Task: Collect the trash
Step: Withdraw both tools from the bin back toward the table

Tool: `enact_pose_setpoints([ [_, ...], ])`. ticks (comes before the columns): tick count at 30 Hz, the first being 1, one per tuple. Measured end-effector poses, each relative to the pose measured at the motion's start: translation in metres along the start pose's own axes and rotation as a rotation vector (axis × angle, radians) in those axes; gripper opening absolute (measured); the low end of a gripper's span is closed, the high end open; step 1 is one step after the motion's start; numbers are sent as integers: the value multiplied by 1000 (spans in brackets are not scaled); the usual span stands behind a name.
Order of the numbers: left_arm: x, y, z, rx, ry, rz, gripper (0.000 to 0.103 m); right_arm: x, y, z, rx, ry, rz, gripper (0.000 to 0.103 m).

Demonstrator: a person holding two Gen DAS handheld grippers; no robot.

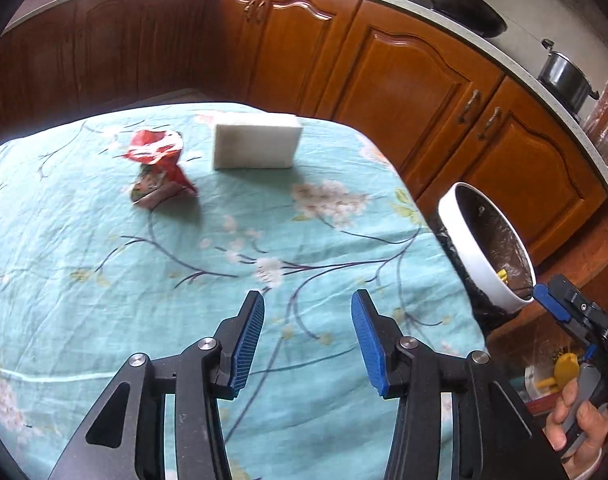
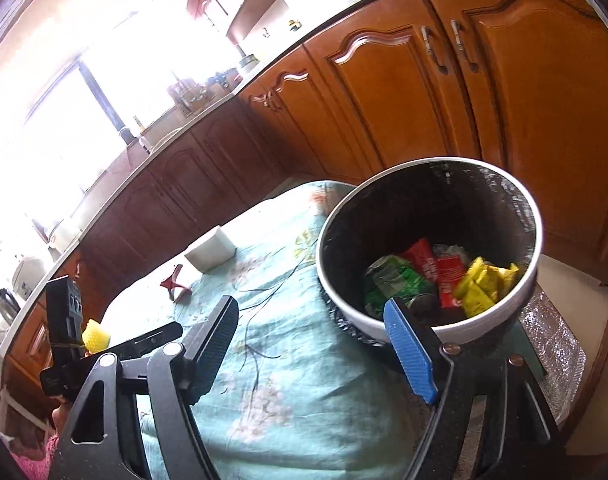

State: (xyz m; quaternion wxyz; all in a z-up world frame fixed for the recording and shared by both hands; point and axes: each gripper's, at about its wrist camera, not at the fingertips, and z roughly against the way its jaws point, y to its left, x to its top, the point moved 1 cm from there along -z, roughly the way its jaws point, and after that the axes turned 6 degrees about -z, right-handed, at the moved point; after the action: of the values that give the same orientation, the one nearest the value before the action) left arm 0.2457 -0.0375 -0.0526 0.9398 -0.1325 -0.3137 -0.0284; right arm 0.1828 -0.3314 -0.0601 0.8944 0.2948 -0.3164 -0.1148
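Here my left gripper (image 1: 307, 332) hangs low over the flowered tablecloth (image 1: 103, 280), its blue pads spread wide with only cloth between them, touching nothing. I judge it is lined up for the crumpled red wrapper (image 1: 159, 166), which lies further up the table just beside the white block (image 1: 255, 142). My right gripper (image 2: 316, 340) is likewise parted and empty, poised near the rim of the white bin (image 2: 484, 330) off the table's edge. The bin sits close so drops are short; inside lie green, red and yellow wrappers (image 2: 456, 280). Beyond stand the wooden cabinets (image 1: 404, 92).
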Motion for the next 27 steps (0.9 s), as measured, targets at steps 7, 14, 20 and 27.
enact_pose_setpoints([
  [7,-6,40,20,62,-14,74,45,-10,42,-35,42,91,116,77],
  [14,-1,63,35,74,-29,123,48,-16,76,-88,100,200,216,78],
  [20,13,79,36,70,-41,158,50,-10,103,-131,114,274,317,77],
  [27,39,87,18,78,-43,161,58,12,126,-178,141,312,422,79],
])
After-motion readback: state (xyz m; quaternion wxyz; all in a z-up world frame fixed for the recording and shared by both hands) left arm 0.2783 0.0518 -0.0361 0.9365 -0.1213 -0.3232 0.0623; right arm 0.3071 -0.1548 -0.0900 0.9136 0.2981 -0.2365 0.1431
